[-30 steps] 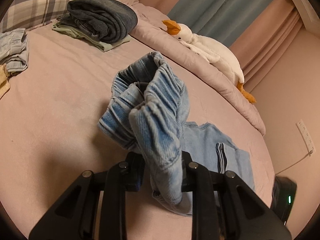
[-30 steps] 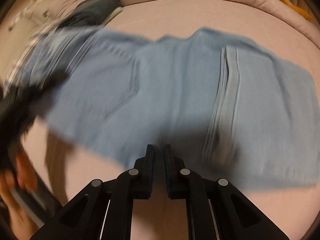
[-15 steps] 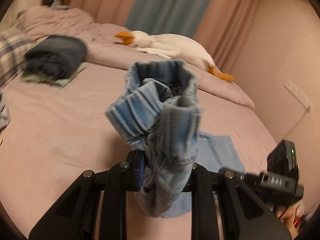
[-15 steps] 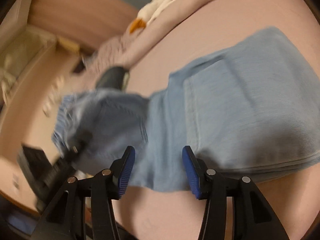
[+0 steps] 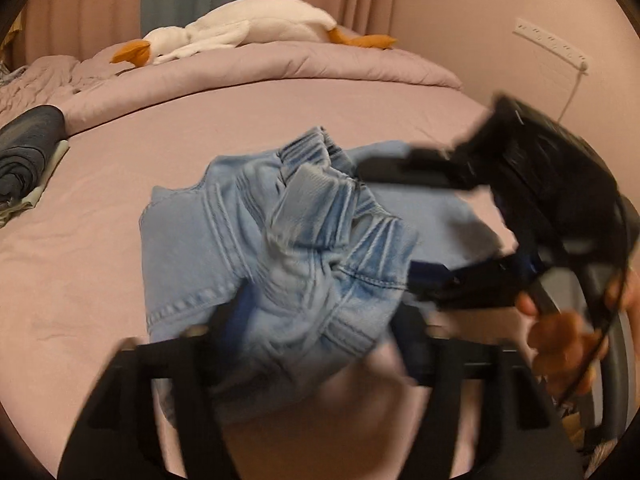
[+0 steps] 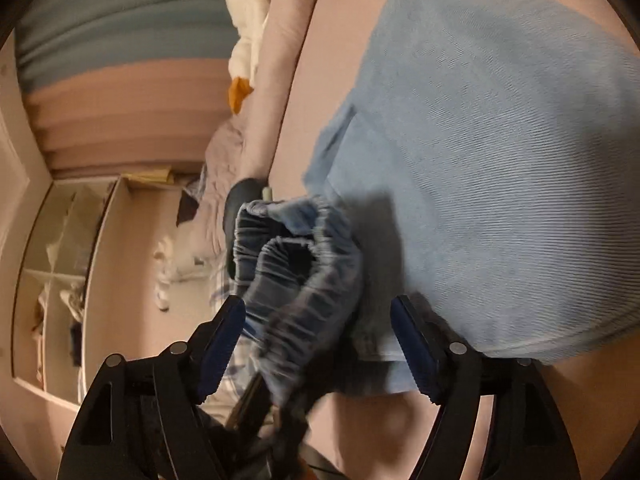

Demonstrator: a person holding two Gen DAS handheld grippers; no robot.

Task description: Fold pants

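Left wrist view: showing the light-blue pants [image 5: 288, 264] bunched at frame centre, elastic waistband [image 5: 320, 172] crumpled uppermost, remainder lying flat on the pink bed [image 5: 100, 208] toward the centre right. Sitting directly ahead of the left gripper [image 5: 312, 344], blurred, fingers standing wide at either flank of the bundle; looking released rather than pinched, though cloth hiding the inner pads. Reaching in from the right edge, the right gripper [image 5: 400, 220], one finger above the waistband and one below it, spread apart. Right wrist view: framing the gathered waistband [image 6: 296, 264] between the blue-padded fingers [image 6: 412, 348] of the right gripper [image 6: 316, 344], jaws wide and not yet pinching, folded body of the pants [image 6: 500, 160] filling the upper right. Running from waistband at lower centre out toward upper right, the garment's long axis. Judging the right gripper nearer and better placed for closing on the waistband next. Resting along the far bedding, a plush goose [image 5: 240, 36]; at the left edge, a dark folded garment [image 5: 28, 144].
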